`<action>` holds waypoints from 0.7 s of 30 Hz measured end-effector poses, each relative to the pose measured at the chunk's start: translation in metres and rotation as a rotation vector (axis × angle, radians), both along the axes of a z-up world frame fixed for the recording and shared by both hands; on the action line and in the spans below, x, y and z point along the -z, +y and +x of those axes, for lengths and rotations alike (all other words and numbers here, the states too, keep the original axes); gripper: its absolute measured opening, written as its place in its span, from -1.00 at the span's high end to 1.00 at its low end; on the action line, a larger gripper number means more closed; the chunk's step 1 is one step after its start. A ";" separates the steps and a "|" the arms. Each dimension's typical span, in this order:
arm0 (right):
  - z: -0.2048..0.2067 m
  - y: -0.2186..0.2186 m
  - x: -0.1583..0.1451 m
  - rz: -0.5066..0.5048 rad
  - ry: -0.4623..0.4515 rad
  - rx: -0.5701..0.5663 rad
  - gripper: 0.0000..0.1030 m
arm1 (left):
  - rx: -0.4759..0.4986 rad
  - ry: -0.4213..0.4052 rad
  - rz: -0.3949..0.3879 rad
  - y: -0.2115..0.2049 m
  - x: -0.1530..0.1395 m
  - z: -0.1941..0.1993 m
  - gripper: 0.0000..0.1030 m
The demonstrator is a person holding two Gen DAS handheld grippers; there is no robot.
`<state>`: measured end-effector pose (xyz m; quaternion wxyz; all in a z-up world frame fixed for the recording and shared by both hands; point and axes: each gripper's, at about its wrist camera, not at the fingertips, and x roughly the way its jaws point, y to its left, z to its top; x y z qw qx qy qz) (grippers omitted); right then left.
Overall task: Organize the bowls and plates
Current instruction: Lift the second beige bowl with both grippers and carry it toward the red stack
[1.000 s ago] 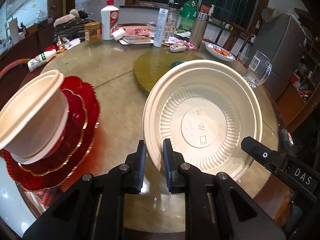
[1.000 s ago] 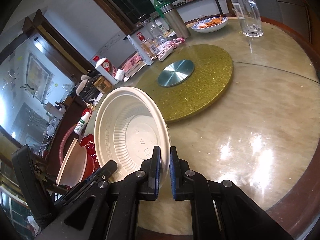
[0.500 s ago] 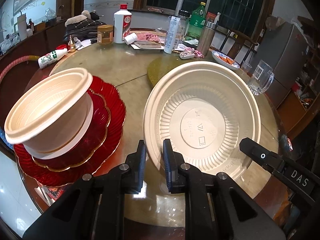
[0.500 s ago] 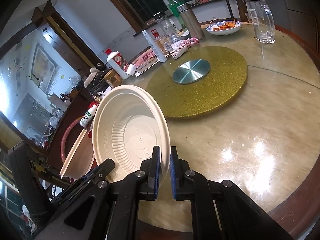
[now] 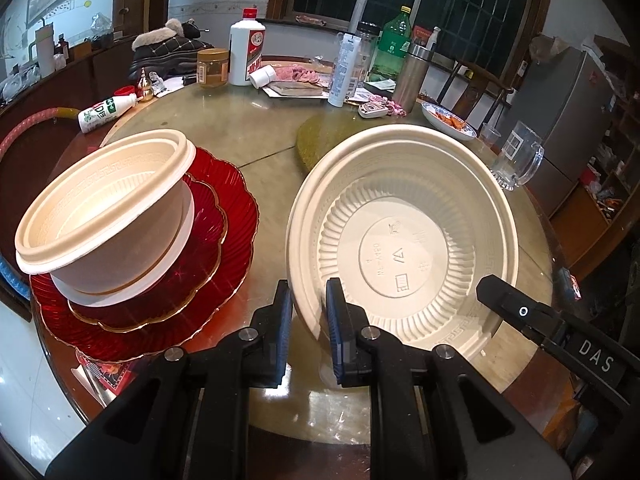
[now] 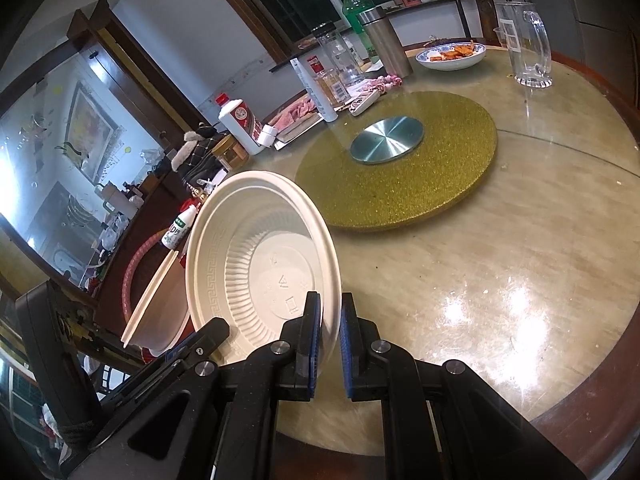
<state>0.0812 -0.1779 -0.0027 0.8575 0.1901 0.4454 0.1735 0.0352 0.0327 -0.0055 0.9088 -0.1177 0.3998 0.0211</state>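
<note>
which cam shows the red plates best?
Left wrist: the red plates show nearly whole, stacked under cream bowls. Right wrist shows only a red sliver, hidden behind the held bowl.

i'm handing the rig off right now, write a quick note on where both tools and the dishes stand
Left tool: shut on the rim of the large cream bowl, which is tilted up on edge above the table.
Right tool: shut on the same bowl's rim, at the opposite side.
Stack: cream bowls nested on two red plates at the left of the table.
Done: stack built; large bowl lifted by both tools.
Left: probably carry the large bowl over and set it on the stack, then release both tools.
</note>
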 end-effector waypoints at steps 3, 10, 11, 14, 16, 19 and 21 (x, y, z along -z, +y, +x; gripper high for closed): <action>0.000 0.000 -0.001 0.004 -0.001 -0.002 0.83 | -0.001 -0.002 0.001 0.000 -0.001 -0.001 0.71; -0.004 0.002 -0.006 0.006 -0.014 -0.012 0.83 | -0.006 -0.011 -0.003 0.004 -0.005 -0.006 0.71; -0.004 0.003 -0.007 0.006 -0.016 -0.014 0.83 | -0.007 -0.013 -0.004 0.005 -0.006 -0.007 0.71; -0.006 0.005 -0.011 0.005 -0.025 -0.019 0.83 | -0.010 -0.022 -0.007 0.008 -0.009 -0.010 0.71; -0.006 0.007 -0.014 0.004 -0.033 -0.023 0.83 | -0.014 -0.032 -0.010 0.010 -0.013 -0.013 0.71; -0.009 0.010 -0.019 0.002 -0.045 -0.029 0.83 | -0.018 -0.045 -0.014 0.014 -0.018 -0.017 0.71; -0.010 0.013 -0.023 0.000 -0.057 -0.034 0.82 | -0.020 -0.059 -0.016 0.017 -0.022 -0.020 0.72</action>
